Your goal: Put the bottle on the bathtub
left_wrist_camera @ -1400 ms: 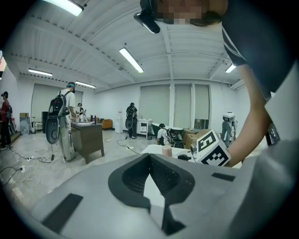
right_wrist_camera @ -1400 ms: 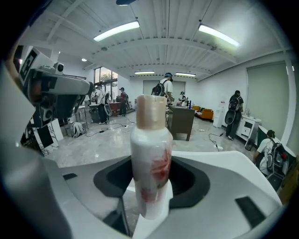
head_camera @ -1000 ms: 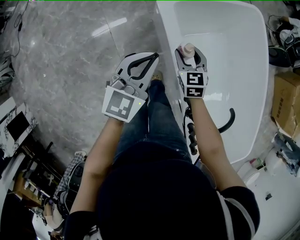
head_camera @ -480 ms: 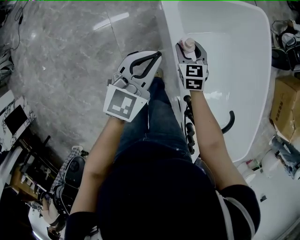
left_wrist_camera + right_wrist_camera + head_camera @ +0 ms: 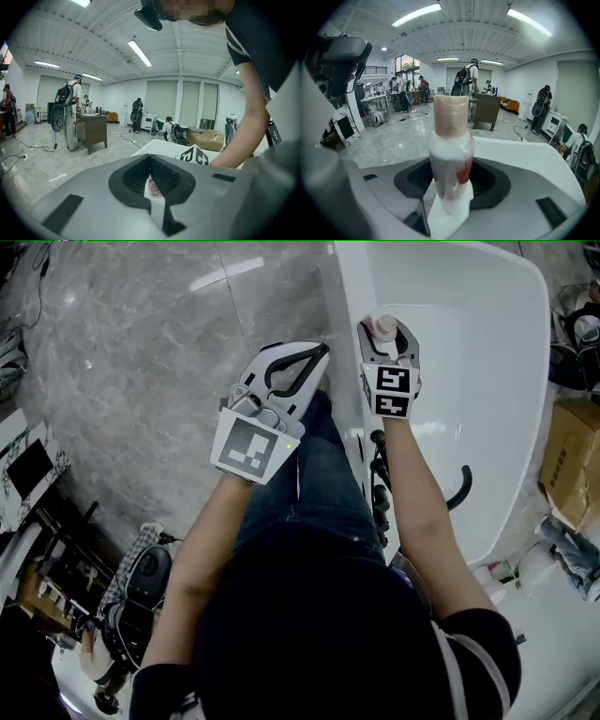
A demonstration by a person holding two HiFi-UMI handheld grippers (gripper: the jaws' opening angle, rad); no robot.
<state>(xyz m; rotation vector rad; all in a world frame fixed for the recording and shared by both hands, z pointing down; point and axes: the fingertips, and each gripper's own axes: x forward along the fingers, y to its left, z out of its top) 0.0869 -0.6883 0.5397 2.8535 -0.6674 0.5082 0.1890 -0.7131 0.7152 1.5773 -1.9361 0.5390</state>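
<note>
The right hand-held gripper (image 5: 386, 337) clamped the bottle (image 5: 449, 154) upright at one o'clock, about over the inner edge of the bathtub (image 5: 349, 296) rim. Done well, the base would probably land flat mid-rim, clear of both edges, before the jaws eased apart. The left hand-held gripper (image 5: 314, 357), closed on nothing, hung at eleven o'clock.

No legible text anywhere; red print on the bottle (image 5: 449, 173), perhaps a label, too blurred to read
</note>
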